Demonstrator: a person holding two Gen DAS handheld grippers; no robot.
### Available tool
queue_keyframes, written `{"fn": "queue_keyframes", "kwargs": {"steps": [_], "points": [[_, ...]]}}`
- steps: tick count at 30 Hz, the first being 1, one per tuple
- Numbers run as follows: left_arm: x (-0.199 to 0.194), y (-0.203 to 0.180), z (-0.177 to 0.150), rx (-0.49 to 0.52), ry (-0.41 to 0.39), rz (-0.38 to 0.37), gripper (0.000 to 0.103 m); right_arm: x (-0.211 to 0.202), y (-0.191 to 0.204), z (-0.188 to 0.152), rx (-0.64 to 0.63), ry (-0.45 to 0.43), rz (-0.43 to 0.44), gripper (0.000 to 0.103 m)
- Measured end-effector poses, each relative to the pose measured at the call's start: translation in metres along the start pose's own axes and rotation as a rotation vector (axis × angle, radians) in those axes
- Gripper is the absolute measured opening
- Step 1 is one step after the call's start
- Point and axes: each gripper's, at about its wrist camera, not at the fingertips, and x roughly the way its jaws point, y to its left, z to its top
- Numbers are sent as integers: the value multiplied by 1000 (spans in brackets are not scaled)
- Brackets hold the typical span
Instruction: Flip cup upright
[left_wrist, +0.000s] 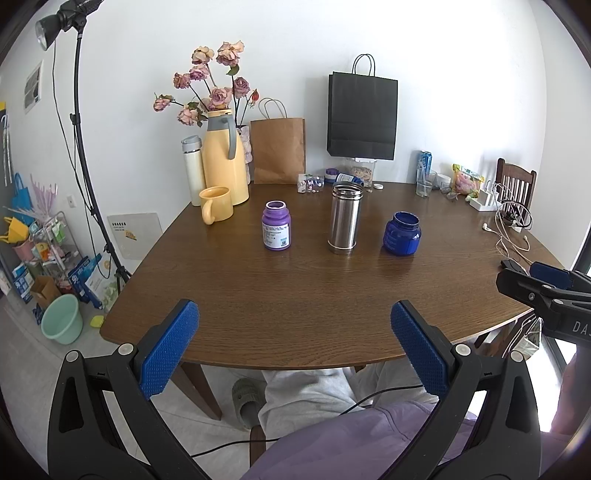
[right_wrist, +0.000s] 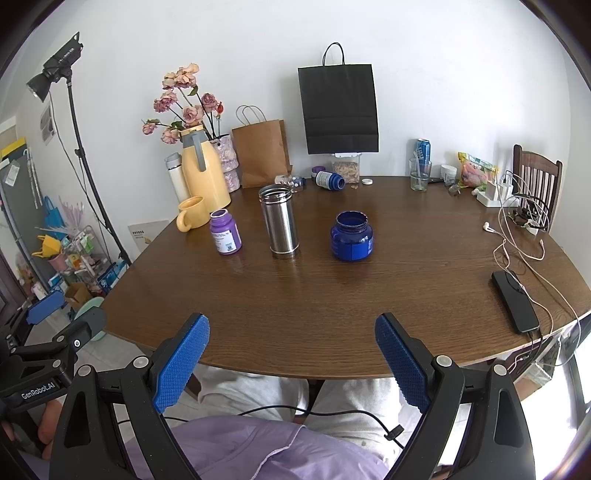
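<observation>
Three open containers stand in a row at mid-table, with clutter along the wall behind.

A steel cup (left_wrist: 345, 218) stands upright at frame centre, a pill bottle (left_wrist: 276, 226) to its left and a squat jar (left_wrist: 402, 233) to its right, all apart on the table (left_wrist: 295, 295). Upper left, a mug (left_wrist: 215, 204) sits before a jug (left_wrist: 223, 162), a flask (left_wrist: 192, 170) beside it. Two paper bags (left_wrist: 279, 150) line the wall behind. A phone (right_wrist: 515, 301) lies at the right edge.
</observation>
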Motion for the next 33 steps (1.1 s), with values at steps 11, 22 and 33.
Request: {"fn": "queue_keyframes", "kwargs": {"steps": [11,22,33], "points": [[0,0,0,0,-2,1,103,-1,0,0,2,-4,2,94],[-2,3,4,2,-5,2,103,-2,-1,0,1,-6,2,94],[-2,3,4,2,-7,3,103,-3,0,0,2,-9,4,94]]}}
